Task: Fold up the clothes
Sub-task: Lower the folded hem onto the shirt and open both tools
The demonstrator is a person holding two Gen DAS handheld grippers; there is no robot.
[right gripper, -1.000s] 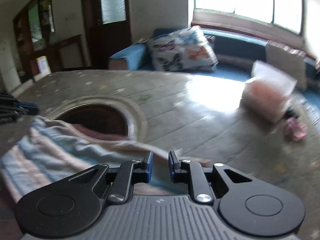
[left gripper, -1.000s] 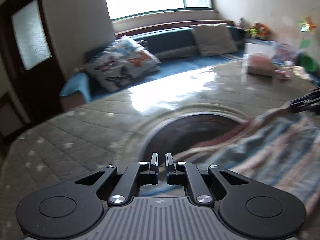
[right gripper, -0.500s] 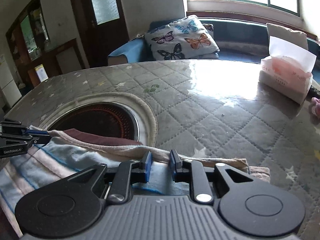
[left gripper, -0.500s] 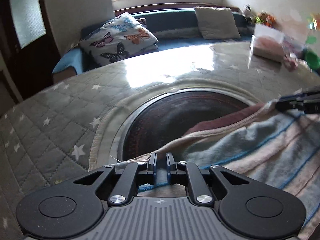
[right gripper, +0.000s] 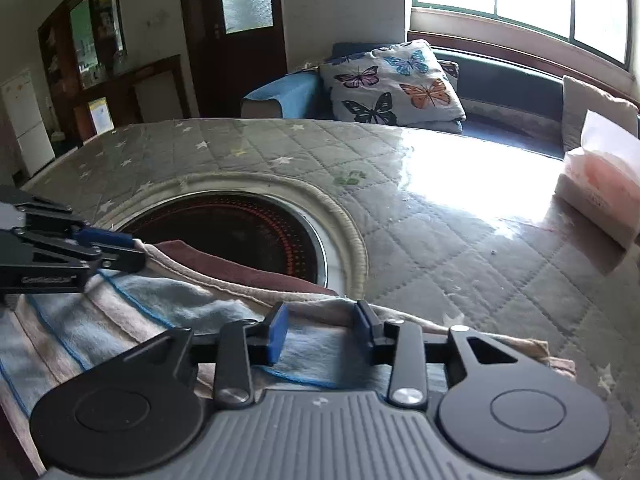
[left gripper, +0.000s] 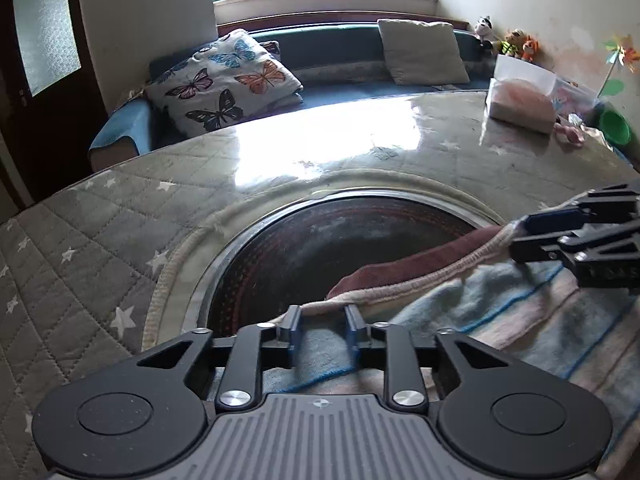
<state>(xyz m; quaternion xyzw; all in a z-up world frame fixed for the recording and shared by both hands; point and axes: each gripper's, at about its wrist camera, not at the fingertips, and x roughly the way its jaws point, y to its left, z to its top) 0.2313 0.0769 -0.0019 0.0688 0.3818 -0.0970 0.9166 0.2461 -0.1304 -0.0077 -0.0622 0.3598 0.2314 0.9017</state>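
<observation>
Both grippers now stand with their jaws parted where half a second ago they pinched the striped garment. The left gripper and the right gripper rest over its folded edge, which lies settled across the round dark inset in the tabletop.

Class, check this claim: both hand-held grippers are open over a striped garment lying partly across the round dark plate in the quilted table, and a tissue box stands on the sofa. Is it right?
One detail is wrong. The tissue box stands on the quilted table, not the sofa, as the left wrist view shows. The rest holds: left hand-held gripper and right hand-held gripper are open over the striped garment lying partly across the round dark plate.
</observation>
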